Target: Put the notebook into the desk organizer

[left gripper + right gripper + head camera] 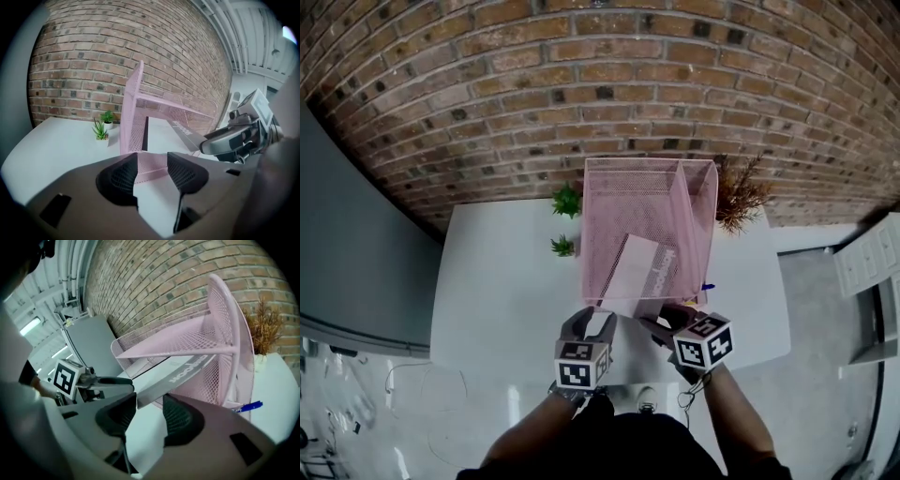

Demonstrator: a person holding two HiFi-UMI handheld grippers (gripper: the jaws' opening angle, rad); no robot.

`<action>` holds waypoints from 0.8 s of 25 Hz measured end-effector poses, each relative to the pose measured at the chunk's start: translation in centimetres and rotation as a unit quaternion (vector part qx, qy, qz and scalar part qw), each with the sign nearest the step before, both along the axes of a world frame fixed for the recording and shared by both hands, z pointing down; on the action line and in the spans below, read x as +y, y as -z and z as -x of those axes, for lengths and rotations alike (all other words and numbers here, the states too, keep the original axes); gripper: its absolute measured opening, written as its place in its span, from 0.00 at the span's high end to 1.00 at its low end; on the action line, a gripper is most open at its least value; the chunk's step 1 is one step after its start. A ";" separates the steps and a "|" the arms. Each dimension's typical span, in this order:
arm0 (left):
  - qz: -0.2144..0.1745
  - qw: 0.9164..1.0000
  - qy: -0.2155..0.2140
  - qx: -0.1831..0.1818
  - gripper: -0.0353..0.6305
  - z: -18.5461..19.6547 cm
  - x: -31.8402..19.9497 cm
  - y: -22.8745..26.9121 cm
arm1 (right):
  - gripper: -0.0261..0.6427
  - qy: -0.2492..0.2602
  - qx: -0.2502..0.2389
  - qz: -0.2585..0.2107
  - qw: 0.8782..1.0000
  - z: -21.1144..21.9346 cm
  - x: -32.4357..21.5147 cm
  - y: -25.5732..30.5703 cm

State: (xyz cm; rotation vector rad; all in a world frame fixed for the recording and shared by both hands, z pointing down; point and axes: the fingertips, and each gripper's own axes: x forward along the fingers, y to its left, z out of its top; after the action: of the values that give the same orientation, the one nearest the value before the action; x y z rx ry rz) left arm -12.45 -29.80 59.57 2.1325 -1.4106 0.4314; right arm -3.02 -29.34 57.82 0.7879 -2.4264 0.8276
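Two grippers hover over the near edge of the white bench [497,281], in front of the pink mesh organizer [694,216]. The left gripper [152,168] has its fingers spread apart, with nothing between them. The right gripper [150,411] has its fingers released too, wide apart, with the near corner of the notebook [637,267] just ahead of them and not pinched. The notebook leans tilted in the organizer's wider left compartment. Two small green plants [567,201] stand left of the organizer and a dried brown plant [739,197] stands to its right. A blue pen [248,406] lies beside its right wall.
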 end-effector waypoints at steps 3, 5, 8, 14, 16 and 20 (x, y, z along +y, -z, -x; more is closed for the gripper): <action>-0.001 1.000 -0.002 0.001 0.65 -0.1 0.0 0.0 | 0.69 0.008 0.041 -0.041 0.998 -0.3 0.4 -0.3; -0.003 1.000 -0.004 0.002 0.65 -0.3 0.0 0.0 | 0.69 0.010 0.075 -0.076 0.994 -0.5 0.6 -0.3; -0.004 1.000 -0.006 0.003 0.65 -0.4 0.1 0.2 | 0.68 0.003 0.121 -0.129 0.984 -0.7 0.6 -0.1; -0.007 1.000 -0.013 0.006 0.65 -0.7 0.4 0.4 | 0.67 -0.027 0.142 -0.175 0.974 -1.1 0.8 0.5; -0.011 1.000 -0.019 0.006 0.65 -0.8 0.5 0.6 | 0.68 -0.030 0.148 -0.196 0.969 -1.2 1.0 0.7; -0.020 0.999 -0.031 0.003 0.65 -1.1 0.6 0.8 | 0.72 -0.025 0.154 -0.217 0.964 -1.3 1.4 0.7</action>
State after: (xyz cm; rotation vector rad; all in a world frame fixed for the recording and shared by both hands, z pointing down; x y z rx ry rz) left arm -11.31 -29.17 58.78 2.2120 -1.3625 0.4228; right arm -1.69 -27.99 57.08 1.0512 -2.3312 0.1595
